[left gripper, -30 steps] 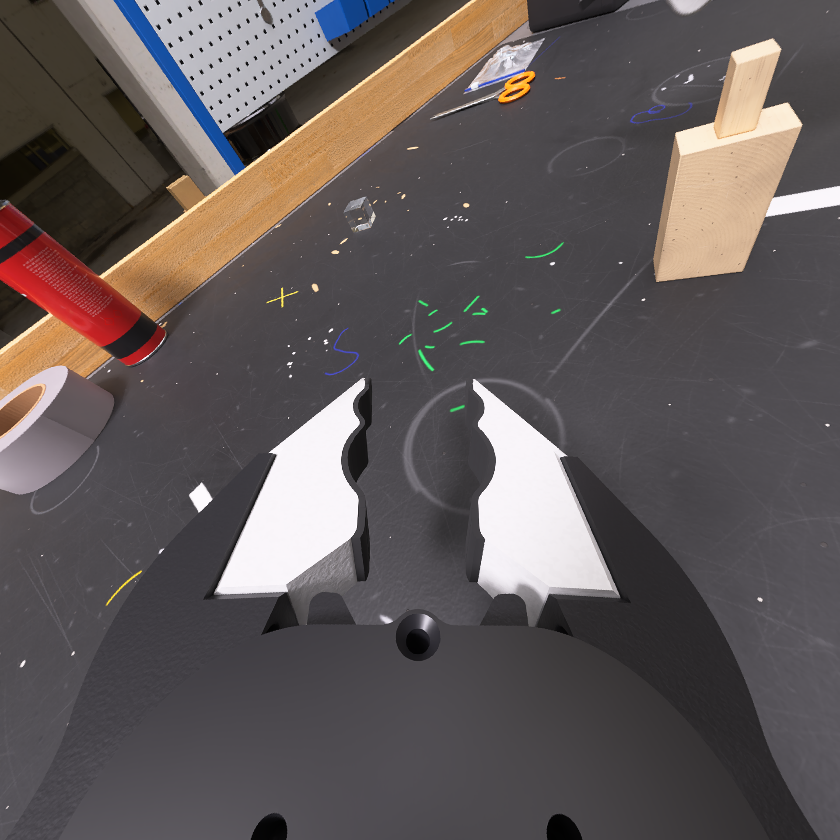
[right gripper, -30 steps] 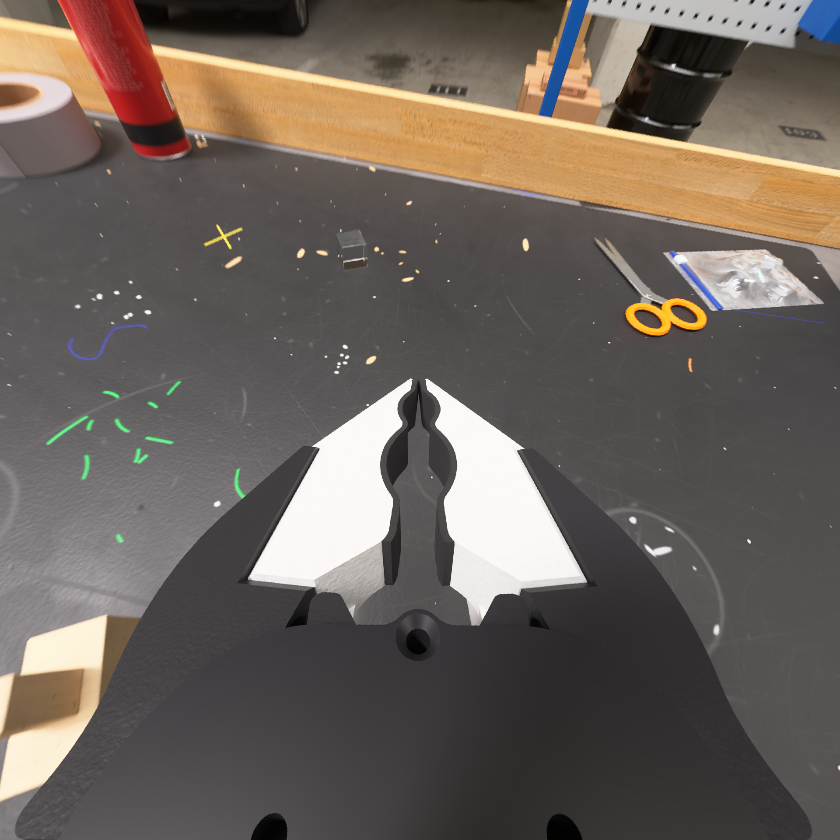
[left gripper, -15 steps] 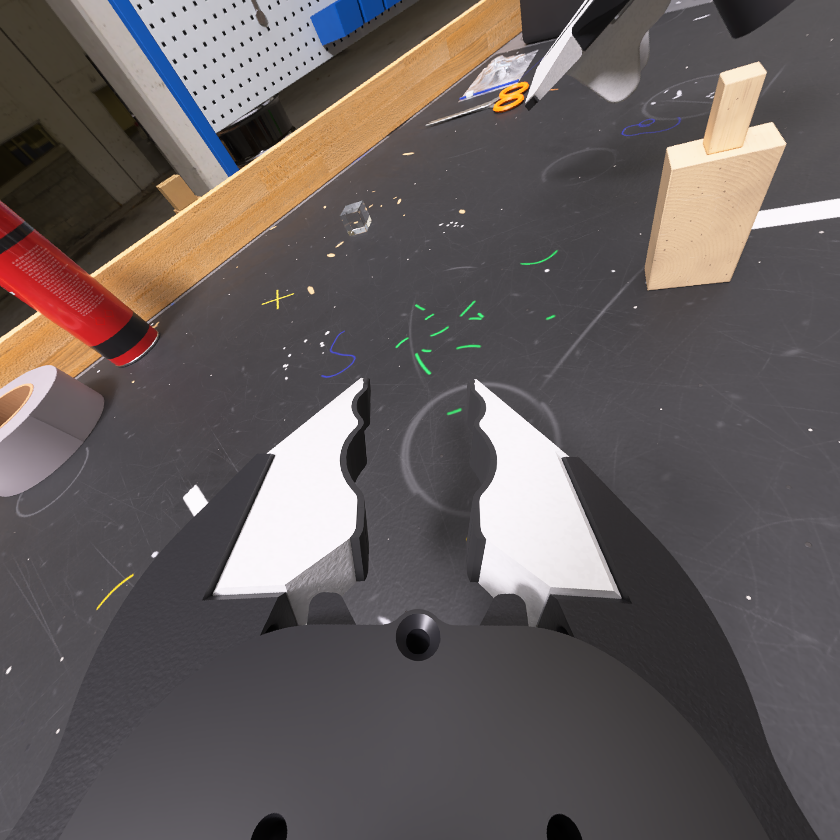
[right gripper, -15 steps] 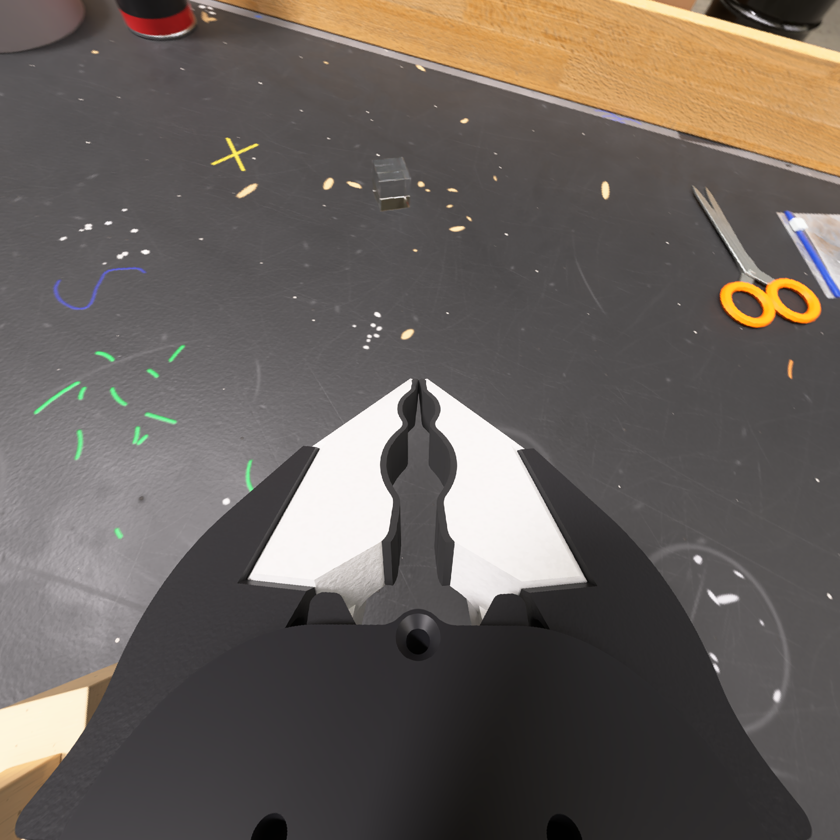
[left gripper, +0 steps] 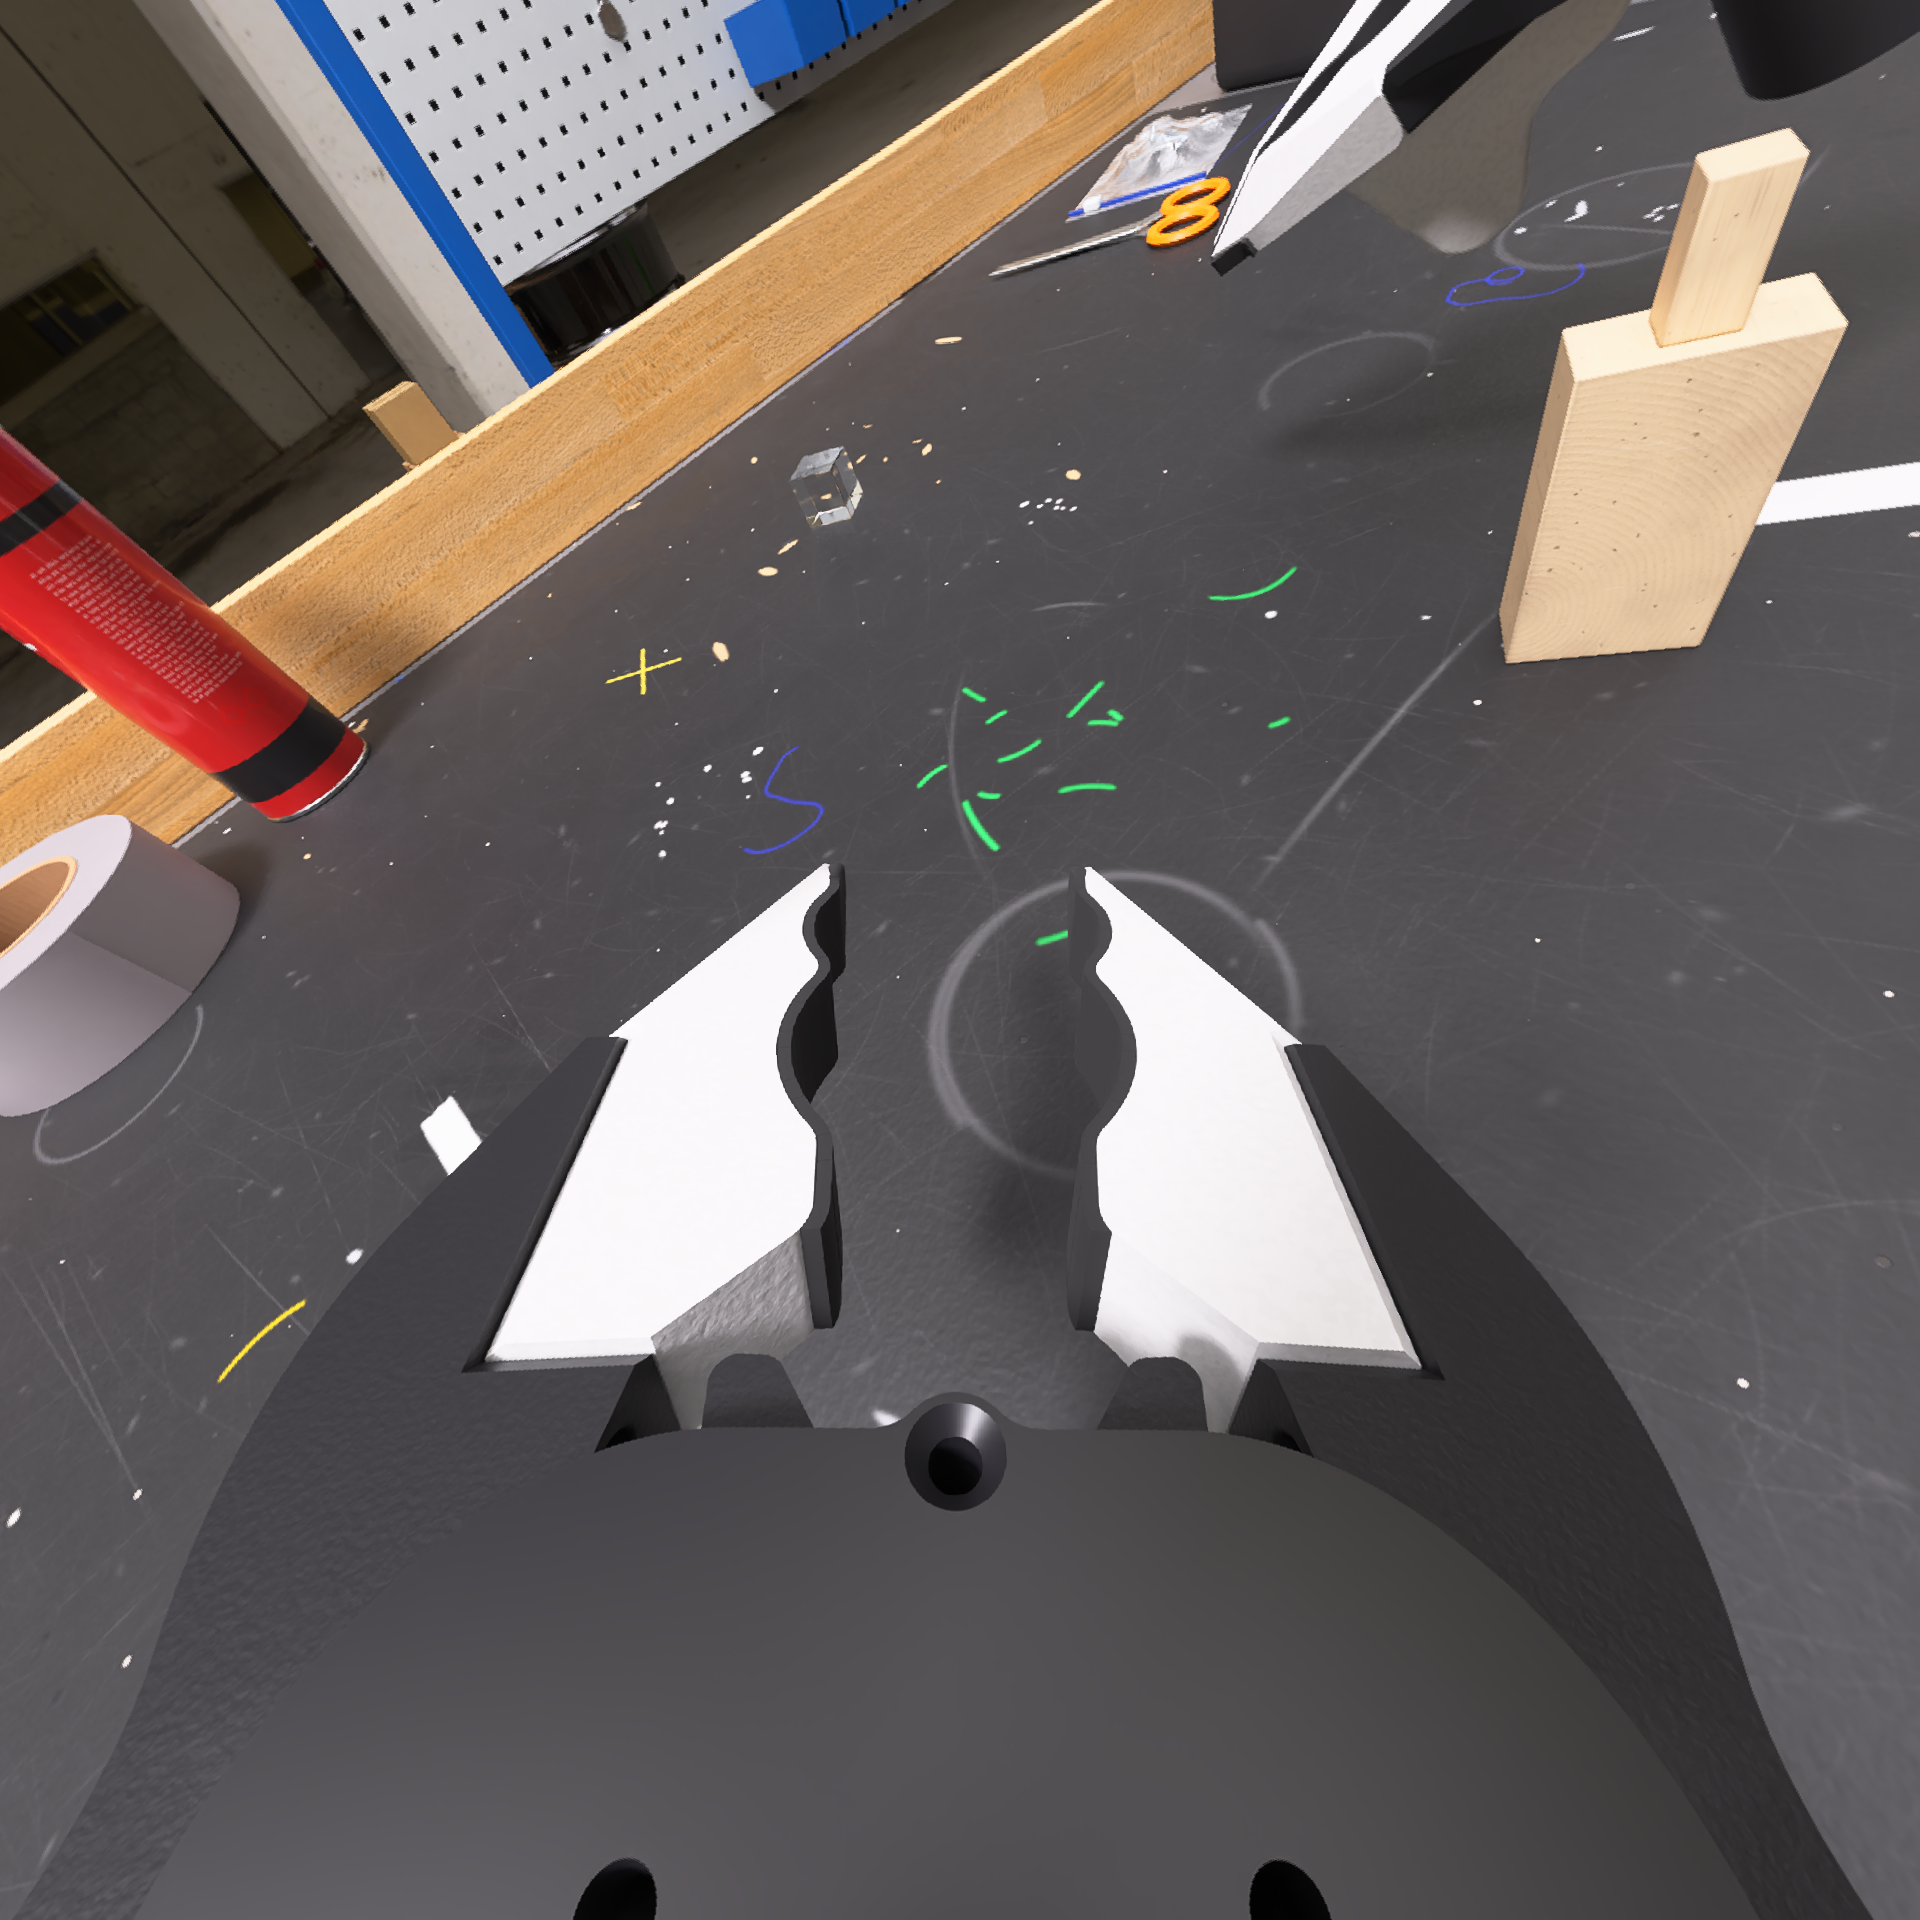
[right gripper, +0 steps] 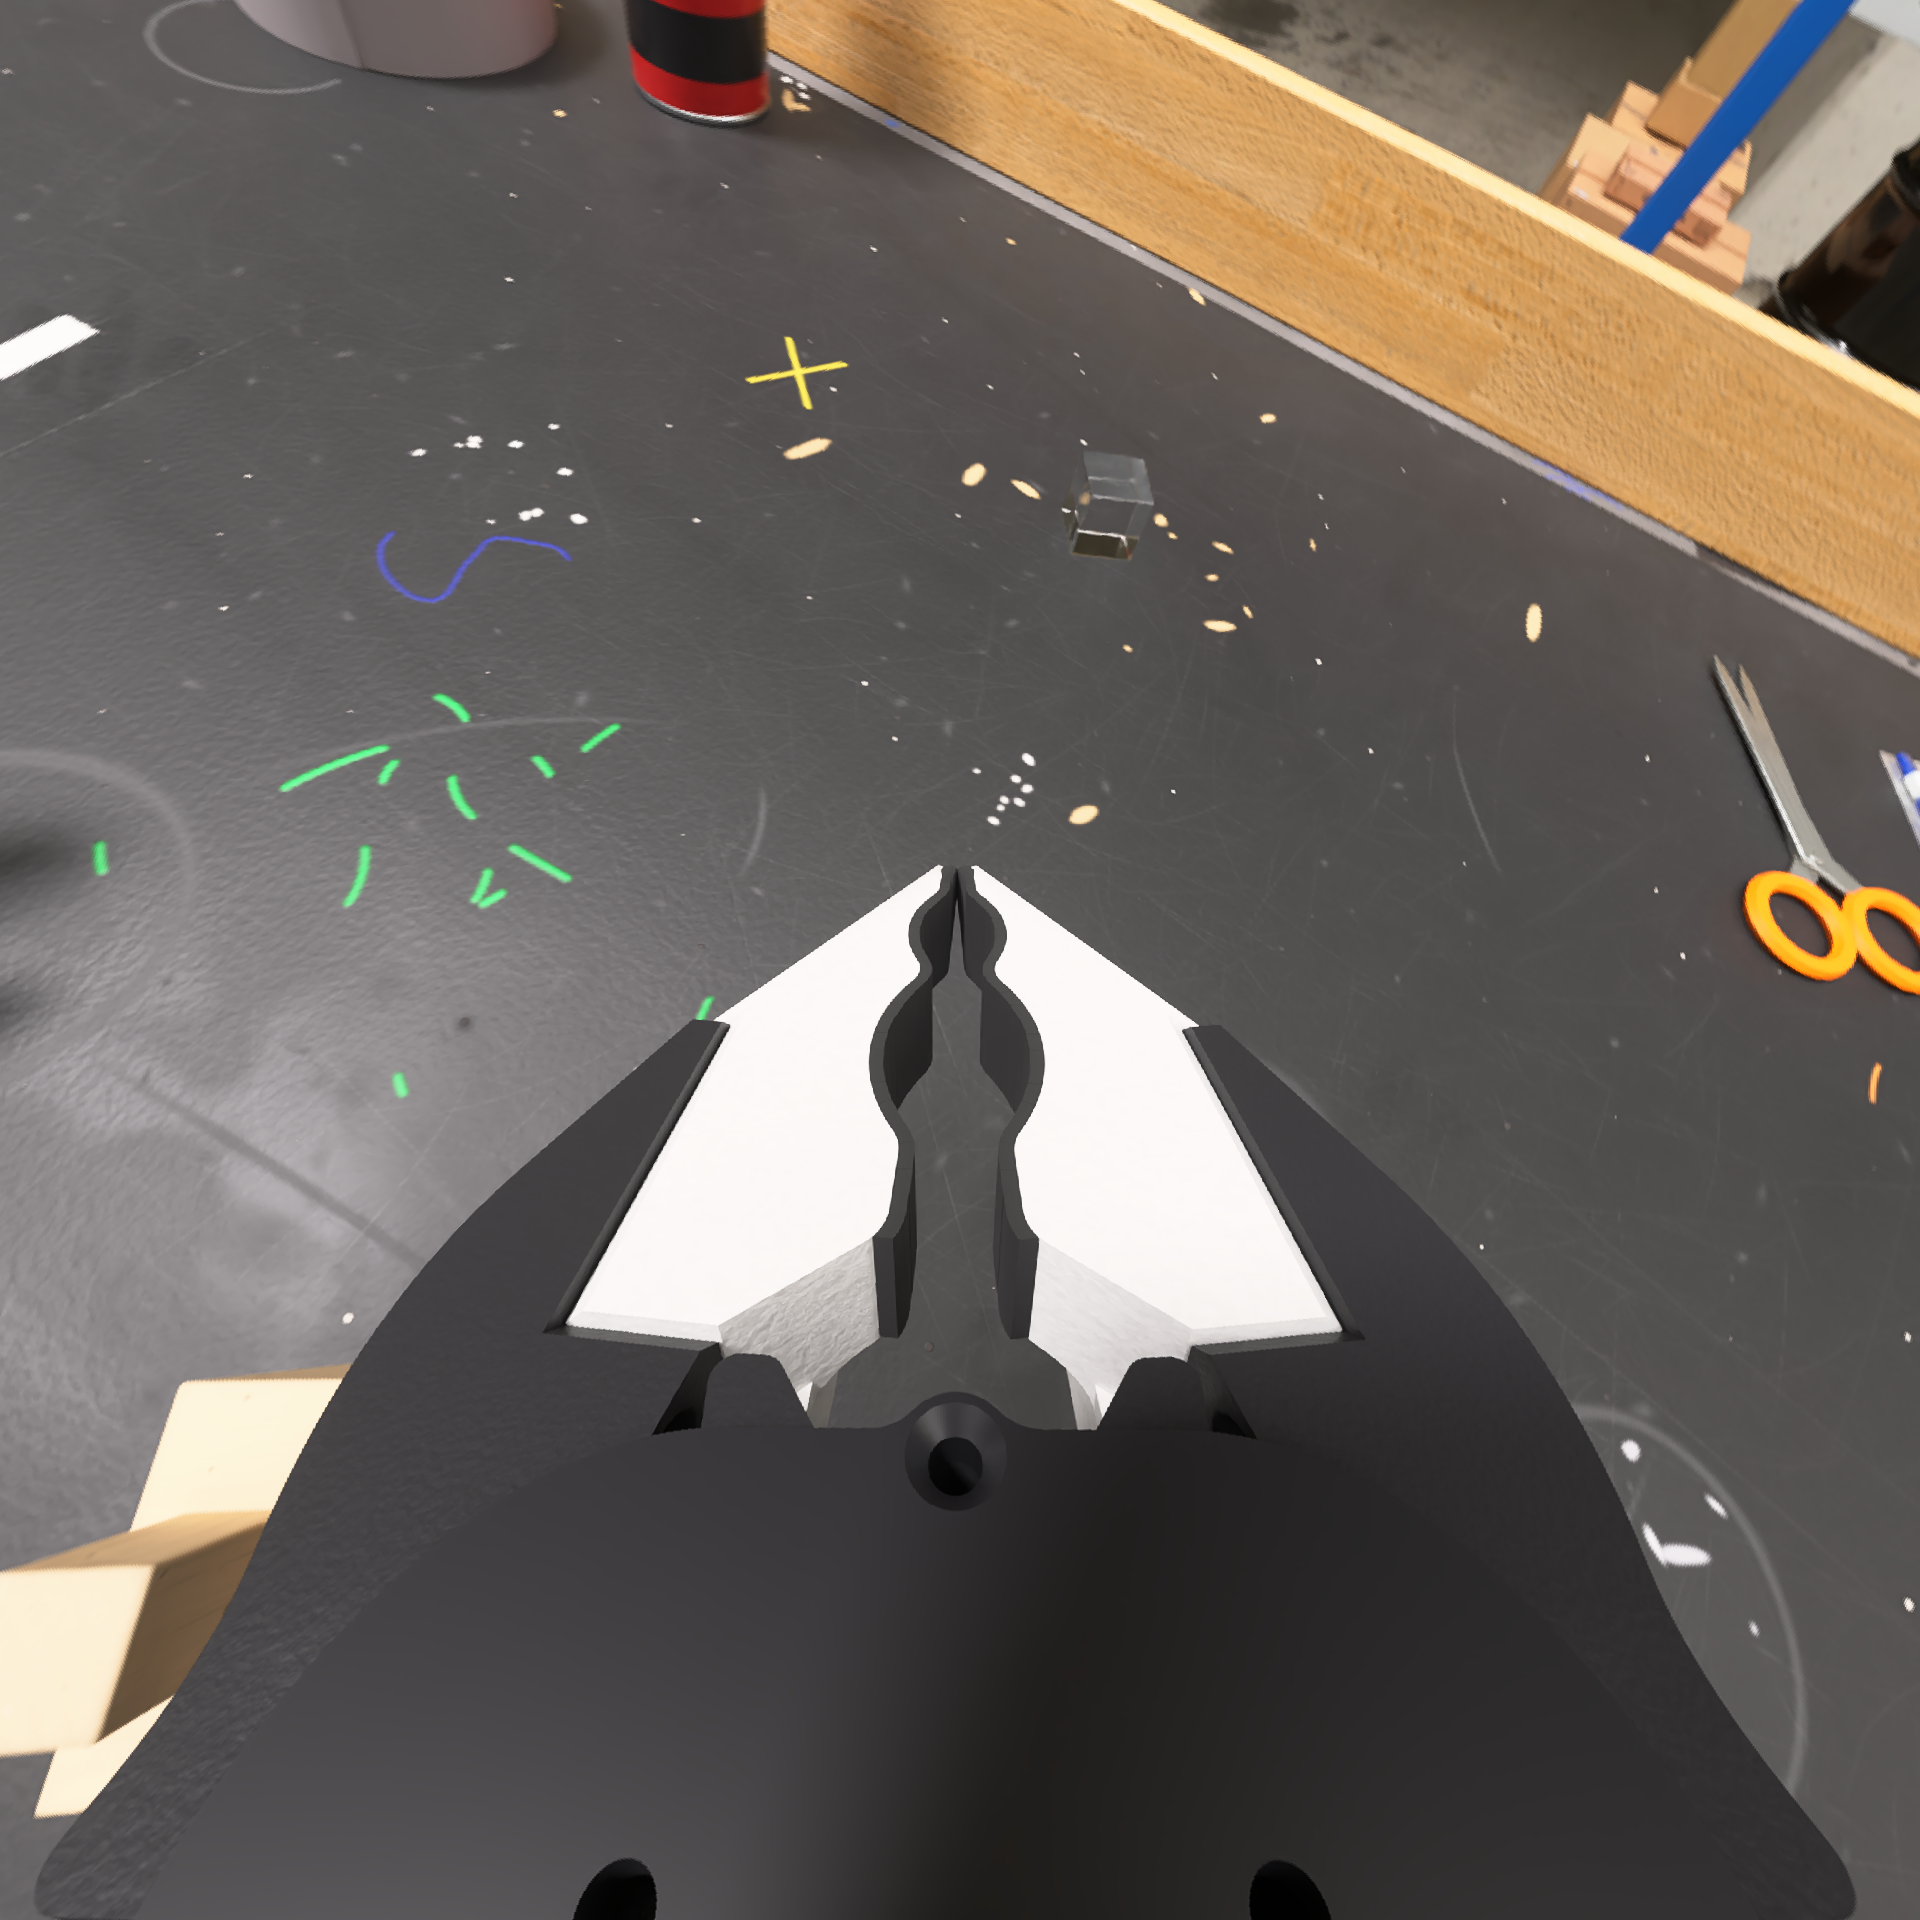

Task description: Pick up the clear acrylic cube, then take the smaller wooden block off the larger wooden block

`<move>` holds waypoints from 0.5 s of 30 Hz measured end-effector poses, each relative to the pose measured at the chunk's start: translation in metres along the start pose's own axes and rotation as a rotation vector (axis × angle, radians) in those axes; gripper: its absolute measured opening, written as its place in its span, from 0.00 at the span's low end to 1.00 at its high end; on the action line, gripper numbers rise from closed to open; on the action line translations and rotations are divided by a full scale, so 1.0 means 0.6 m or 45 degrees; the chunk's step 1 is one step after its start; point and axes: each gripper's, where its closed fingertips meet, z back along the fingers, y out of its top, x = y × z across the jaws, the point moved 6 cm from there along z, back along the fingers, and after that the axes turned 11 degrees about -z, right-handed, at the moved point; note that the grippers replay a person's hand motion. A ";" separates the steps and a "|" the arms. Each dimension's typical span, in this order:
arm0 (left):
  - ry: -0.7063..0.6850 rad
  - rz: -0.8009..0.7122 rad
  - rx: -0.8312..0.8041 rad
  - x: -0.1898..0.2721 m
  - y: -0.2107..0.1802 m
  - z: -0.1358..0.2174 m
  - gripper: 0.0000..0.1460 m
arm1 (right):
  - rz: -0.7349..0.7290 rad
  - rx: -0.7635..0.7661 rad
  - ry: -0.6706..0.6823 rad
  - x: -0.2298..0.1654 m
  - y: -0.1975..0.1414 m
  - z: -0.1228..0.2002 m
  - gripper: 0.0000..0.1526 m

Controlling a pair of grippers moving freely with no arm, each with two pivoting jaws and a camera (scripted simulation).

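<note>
**Cube waits near the wooden rail, no claw on it yet**

The cube (left gripper: 826,485) sits alone on the dark table (left gripper: 1558,1039), close to the wooden rail (left gripper: 623,436), with little tan specks around it. The left claw (left gripper: 958,883) hangs low over the table with its fingers apart and nothing between them. The right claw (right gripper: 956,873) has its tips pressed together and holds nothing. Both are well apart from the cube.

The cube is clear and small, so I think a claw could miss it or nudge it away. The right claw would have to spread its fingers first, or it would just bump the cube.

The left view shows the small block (left gripper: 1730,234) standing up on the big block (left gripper: 1662,478). A knock there could tip it. The right view shows only corners of the blocks, but it shows the cube more from above.
</note>
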 end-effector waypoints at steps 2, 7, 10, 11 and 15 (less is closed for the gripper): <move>0.003 0.000 -0.001 -0.001 0.000 -0.001 0.29 | 0.035 0.017 0.032 -0.007 0.001 0.005 0.00; 0.004 0.006 -0.006 -0.002 -0.002 -0.002 0.29 | -0.088 0.047 -0.041 0.014 0.006 0.011 0.00; 0.004 0.008 -0.011 -0.003 -0.004 -0.004 0.29 | -0.110 -0.005 -0.057 0.020 0.004 -0.004 0.00; 0.006 0.007 -0.012 -0.003 -0.004 -0.003 0.29 | -0.088 -0.020 -0.048 0.016 0.003 -0.009 0.00; 0.013 0.017 -0.007 -0.007 -0.004 -0.002 0.29 | -0.019 -0.006 0.003 -0.006 0.006 -0.013 0.00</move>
